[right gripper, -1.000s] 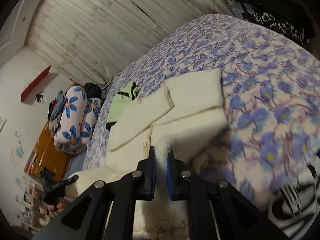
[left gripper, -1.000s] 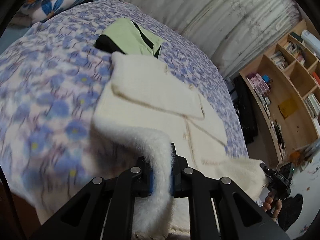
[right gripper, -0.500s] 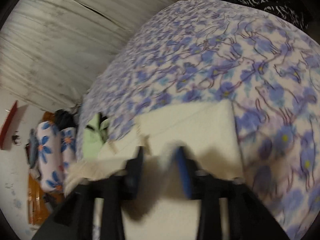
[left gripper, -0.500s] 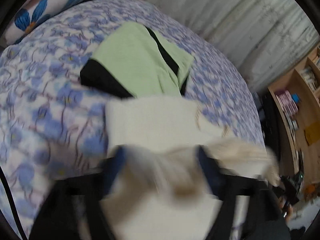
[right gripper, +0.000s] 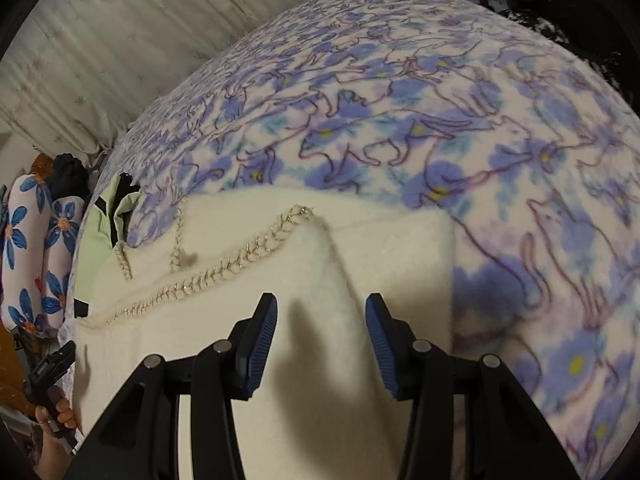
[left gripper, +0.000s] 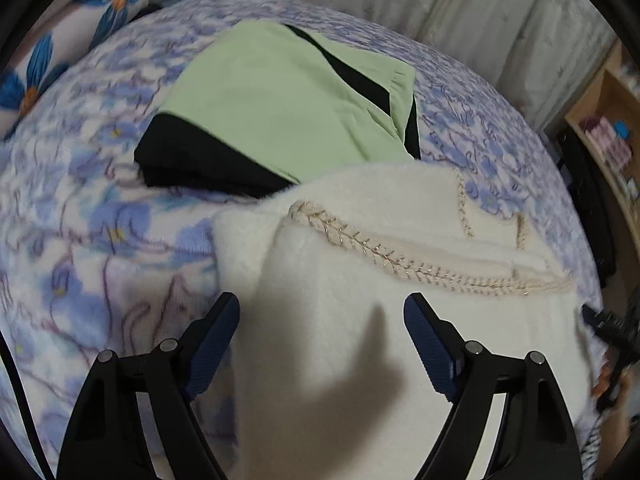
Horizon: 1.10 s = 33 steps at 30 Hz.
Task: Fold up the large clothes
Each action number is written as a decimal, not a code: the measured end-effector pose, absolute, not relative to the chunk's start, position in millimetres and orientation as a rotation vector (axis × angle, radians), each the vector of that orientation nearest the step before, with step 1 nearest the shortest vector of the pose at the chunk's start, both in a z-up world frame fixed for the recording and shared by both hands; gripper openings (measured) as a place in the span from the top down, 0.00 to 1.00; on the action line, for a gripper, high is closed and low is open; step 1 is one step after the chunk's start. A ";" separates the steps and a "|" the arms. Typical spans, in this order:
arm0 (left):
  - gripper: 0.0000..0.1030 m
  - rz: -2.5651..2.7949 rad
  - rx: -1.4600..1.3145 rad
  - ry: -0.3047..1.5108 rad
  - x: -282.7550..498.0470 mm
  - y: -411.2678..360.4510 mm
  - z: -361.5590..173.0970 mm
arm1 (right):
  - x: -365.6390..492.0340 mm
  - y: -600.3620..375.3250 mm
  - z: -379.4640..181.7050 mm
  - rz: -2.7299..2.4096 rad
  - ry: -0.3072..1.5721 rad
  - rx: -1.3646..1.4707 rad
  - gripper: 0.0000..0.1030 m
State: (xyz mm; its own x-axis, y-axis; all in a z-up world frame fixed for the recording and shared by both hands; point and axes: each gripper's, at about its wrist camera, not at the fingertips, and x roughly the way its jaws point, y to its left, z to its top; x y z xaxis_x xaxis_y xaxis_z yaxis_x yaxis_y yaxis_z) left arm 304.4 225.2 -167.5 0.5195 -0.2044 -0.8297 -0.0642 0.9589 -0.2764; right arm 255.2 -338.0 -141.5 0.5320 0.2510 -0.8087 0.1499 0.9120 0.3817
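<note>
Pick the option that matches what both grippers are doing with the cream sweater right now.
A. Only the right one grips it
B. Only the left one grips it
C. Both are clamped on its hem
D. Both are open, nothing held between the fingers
D: the left gripper and the right gripper each show blue pads spread wide apart, with the cream sweater lying folded on the bed below them, ungripped.

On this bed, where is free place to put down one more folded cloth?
Bare blanket lies right of and beyond the white sweater, toward the curtain. Another patch is left of the sweater, before the pillows. Crowded: the green garment touches the sweater's far edge.
</note>
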 end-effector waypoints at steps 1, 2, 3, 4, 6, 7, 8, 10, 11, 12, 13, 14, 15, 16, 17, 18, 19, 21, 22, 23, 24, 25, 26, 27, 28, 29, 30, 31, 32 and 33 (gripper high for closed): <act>0.19 -0.091 -0.249 1.027 307.4 221.4 -167.6 | 259.8 -337.1 -142.9 0.071 1.018 0.433 0.55; 0.19 -0.093 -0.226 1.027 308.5 220.1 -167.0 | 265.0 -335.2 -144.4 0.082 1.022 0.433 0.55; 0.19 -0.101 -0.194 1.026 311.5 216.4 -166.0 | 269.4 -333.3 -145.6 0.094 1.028 0.432 0.52; 0.19 -0.109 -0.171 1.023 314.0 213.1 -164.9 | 275.9 -330.1 -148.6 0.113 1.040 0.423 0.49; 0.19 -0.118 -0.112 1.011 319.1 204.8 -163.9 | 285.0 -321.4 -153.4 0.113 1.057 0.377 0.43; 0.21 -0.126 -0.089 1.008 321.1 200.8 -164.4 | 287.9 -316.5 -155.2 0.109 1.056 0.351 0.43; 0.31 -0.128 -0.058 1.004 322.9 196.0 -165.9 | 288.7 -312.7 -155.4 0.108 1.050 0.333 0.43; 0.50 -0.122 0.010 1.015 325.9 185.0 -171.6 | 286.8 -300.3 -155.0 0.118 1.011 0.285 0.42; 0.66 -0.119 0.053 1.004 323.9 178.5 -173.9 | 285.2 -295.2 -154.5 0.106 1.002 0.250 0.48; 0.75 -0.104 0.090 0.992 322.1 173.8 -174.3 | 281.3 -286.1 -153.5 0.085 0.986 0.181 0.63; 0.81 -0.087 0.139 0.968 318.2 168.3 -174.1 | 277.6 -280.9 -151.7 0.082 0.966 0.147 0.76; 0.94 -0.072 0.166 0.956 315.7 165.7 -173.7 | 274.5 -279.3 -148.8 0.076 0.947 0.130 0.89; 0.95 -0.040 0.200 0.946 313.6 164.1 -173.1 | 269.3 -278.1 -144.3 0.066 0.920 0.120 0.90; 0.95 -0.014 0.206 0.930 310.8 165.6 -169.2 | 263.4 -280.1 -137.9 0.063 0.890 0.133 0.91; 0.95 0.006 0.192 0.908 308.5 168.8 -162.5 | 257.5 -284.8 -130.7 0.057 0.861 0.162 0.92; 0.95 0.022 0.179 0.890 306.7 171.5 -155.8 | 253.8 -288.7 -124.8 0.053 0.840 0.185 0.92; 0.95 0.033 0.155 0.871 305.8 175.9 -147.2 | 247.5 -295.0 -115.0 0.049 0.807 0.222 0.92; 0.96 0.052 0.098 0.827 304.2 184.1 -126.5 | 238.9 -305.0 -96.2 0.038 0.749 0.265 0.92; 0.96 0.059 0.085 0.809 304.5 185.3 -118.0 | 237.5 -307.4 -88.6 0.031 0.731 0.272 0.92; 0.96 0.072 0.077 0.784 304.6 185.5 -107.7 | 236.8 -309.0 -82.7 0.025 0.716 0.276 0.92; 0.96 0.084 0.078 0.765 305.7 183.8 -101.1 | 237.6 -309.2 -78.2 0.019 0.706 0.274 0.92; 0.96 0.099 0.080 0.745 308.6 181.6 -94.1 | 239.6 -310.5 -71.7 0.010 0.689 0.274 0.92; 0.96 0.112 0.075 0.731 311.8 179.6 -88.9 | 241.8 -310.0 -68.5 0.006 0.679 0.278 0.92; 0.96 0.123 0.068 0.722 316.0 177.4 -85.3 | 245.3 -310.3 -64.8 0.002 0.669 0.282 0.93; 0.96 0.131 0.061 0.720 319.3 176.2 -82.8 | 250.4 -310.6 -62.5 -0.005 0.662 0.287 0.93; 0.96 0.144 0.053 0.720 324.9 175.4 -82.4 | 254.9 -310.7 -62.0 -0.011 0.659 0.289 0.93; 0.96 0.158 0.047 0.726 333.0 174.6 -84.9 | 261.1 -310.4 -63.2 -0.020 0.658 0.284 0.93; 0.96 0.172 0.037 0.745 342.6 175.5 -90.6 | 271.4 -311.1 -68.3 -0.035 0.669 0.288 0.93; 0.96 0.179 0.028 0.758 349.0 176.4 -96.3 | 276.2 -312.9 -72.9 -0.042 0.682 0.297 0.93; 0.96 0.189 0.014 0.782 357.7 178.1 -106.2 | 287.7 -315.4 -83.7 -0.059 0.715 0.311 0.93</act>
State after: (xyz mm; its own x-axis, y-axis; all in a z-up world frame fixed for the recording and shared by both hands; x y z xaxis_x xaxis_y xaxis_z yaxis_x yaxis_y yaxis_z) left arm 357.7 178.1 -106.2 0.6937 0.1741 -0.6989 -0.1636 0.9831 0.0826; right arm 287.7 -315.4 -83.7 0.7555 0.0525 -0.6530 0.1590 0.9523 0.2605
